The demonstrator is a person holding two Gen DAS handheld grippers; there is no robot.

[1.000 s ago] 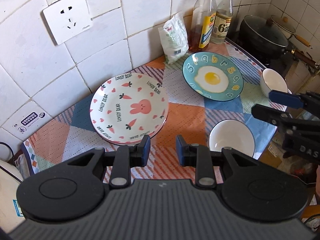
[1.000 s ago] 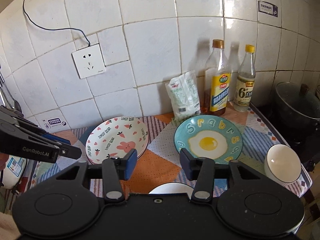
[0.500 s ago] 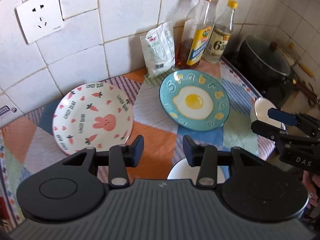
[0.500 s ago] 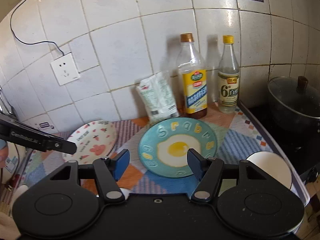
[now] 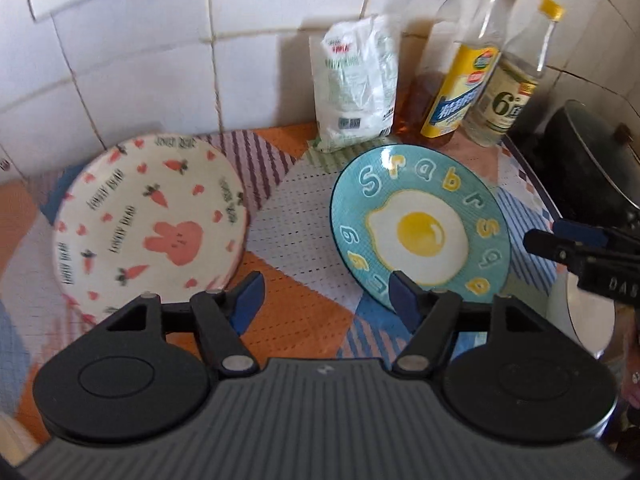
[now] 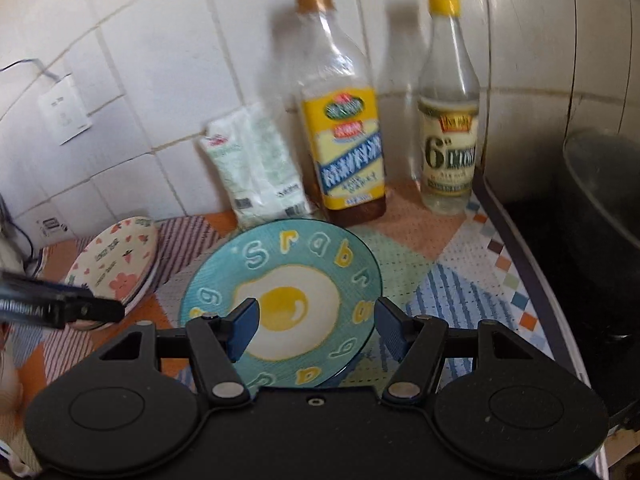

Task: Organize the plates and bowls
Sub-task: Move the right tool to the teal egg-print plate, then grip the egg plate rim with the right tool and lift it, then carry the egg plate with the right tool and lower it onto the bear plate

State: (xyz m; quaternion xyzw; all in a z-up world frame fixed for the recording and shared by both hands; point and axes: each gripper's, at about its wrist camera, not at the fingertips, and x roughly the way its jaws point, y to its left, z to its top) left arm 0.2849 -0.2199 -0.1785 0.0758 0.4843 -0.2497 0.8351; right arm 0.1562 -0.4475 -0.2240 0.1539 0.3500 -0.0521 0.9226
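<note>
Both grippers had come forward since a second before, and your jaws had spread wider. Your left gripper (image 5: 326, 294) stood wide apart and empty, the bunny plate (image 5: 148, 224) ahead to its left and the egg plate (image 5: 420, 232) ahead to its right, its right fingertip just over that plate's near rim. Your right gripper (image 6: 316, 324) was likewise spread and empty, hanging over the near half of the egg plate (image 6: 280, 300). A white bowl (image 5: 588, 316) sat far to the left gripper's right, under the other tool. You seemed to be in the approach, with nothing stacked yet. Next, I'd judge, you needed to drop low to the egg plate's rim and close on its edge, clear of the bottles (image 6: 344, 128) behind.
</note>
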